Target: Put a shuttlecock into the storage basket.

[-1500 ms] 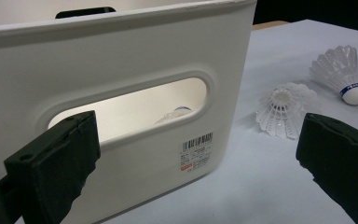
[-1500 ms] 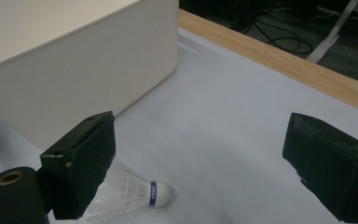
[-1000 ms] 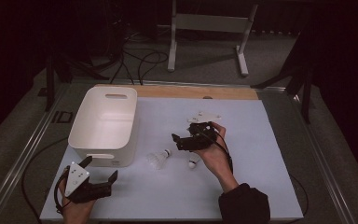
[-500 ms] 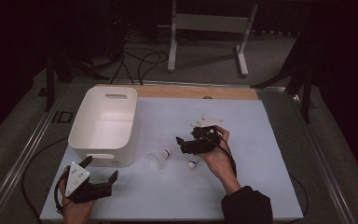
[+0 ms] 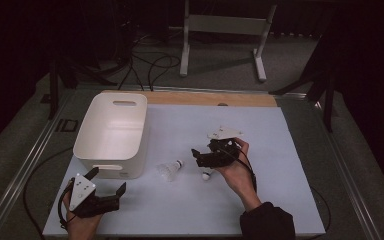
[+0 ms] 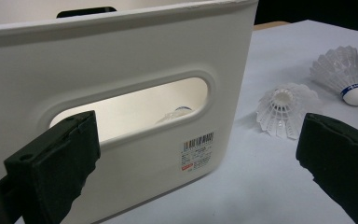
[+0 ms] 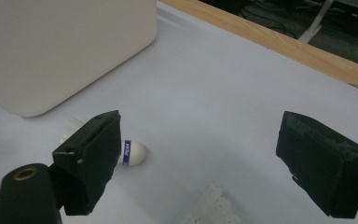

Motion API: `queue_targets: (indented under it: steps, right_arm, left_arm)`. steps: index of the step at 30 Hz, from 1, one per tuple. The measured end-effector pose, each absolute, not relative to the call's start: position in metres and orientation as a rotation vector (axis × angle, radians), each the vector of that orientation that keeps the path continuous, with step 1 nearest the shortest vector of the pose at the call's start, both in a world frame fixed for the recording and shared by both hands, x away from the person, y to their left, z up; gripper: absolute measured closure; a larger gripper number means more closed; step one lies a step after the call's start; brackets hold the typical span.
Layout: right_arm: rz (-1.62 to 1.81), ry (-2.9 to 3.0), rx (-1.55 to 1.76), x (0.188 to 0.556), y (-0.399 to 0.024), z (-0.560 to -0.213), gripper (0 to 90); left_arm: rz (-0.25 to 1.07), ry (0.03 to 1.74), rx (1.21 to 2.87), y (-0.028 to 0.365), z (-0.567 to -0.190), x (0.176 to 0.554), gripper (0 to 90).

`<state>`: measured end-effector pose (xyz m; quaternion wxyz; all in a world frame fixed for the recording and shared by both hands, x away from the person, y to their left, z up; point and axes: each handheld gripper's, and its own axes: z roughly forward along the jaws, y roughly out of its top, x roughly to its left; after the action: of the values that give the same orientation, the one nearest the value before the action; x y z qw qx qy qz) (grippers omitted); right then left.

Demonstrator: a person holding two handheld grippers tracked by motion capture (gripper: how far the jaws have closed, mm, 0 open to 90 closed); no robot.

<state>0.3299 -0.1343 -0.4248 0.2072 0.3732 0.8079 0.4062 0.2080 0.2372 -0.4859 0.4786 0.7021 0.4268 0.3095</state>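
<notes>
Both tools gape wide: left tool (image 5: 106,191) low, right tool (image 5: 203,156) mid-table.

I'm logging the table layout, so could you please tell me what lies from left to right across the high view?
Left gripper → white bin → shuttlecock lying on the mat → right gripper, jaws open → second shuttlecock by the right hand.

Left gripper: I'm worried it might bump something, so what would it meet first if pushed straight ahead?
Probably the white bin: the left gripper, jaws open, faces its near handle wall; a shuttlecock lies right of that line.
</notes>
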Motion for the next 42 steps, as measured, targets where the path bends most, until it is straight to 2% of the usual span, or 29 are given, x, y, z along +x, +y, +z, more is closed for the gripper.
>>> queue_targets:
  steps: [16, 25, 42]
  right_arm:
    - [1.057, 2.258, 1.016, 0.325, -0.147, -0.432, 14.6]
    - [1.017, 2.287, 1.021, 0.321, -0.153, -0.448, 15.1]
    - [0.989, 2.312, 1.055, 0.334, -0.162, -0.462, 15.3]
  left_arm:
    - [0.756, 1.045, 1.712, 0.237, -0.486, 0.208, 0.2]
    - [0.756, 1.045, 1.715, 0.237, -0.486, 0.208, 0.1]
    - [0.756, 1.045, 1.719, 0.236, -0.487, 0.208, 0.2]
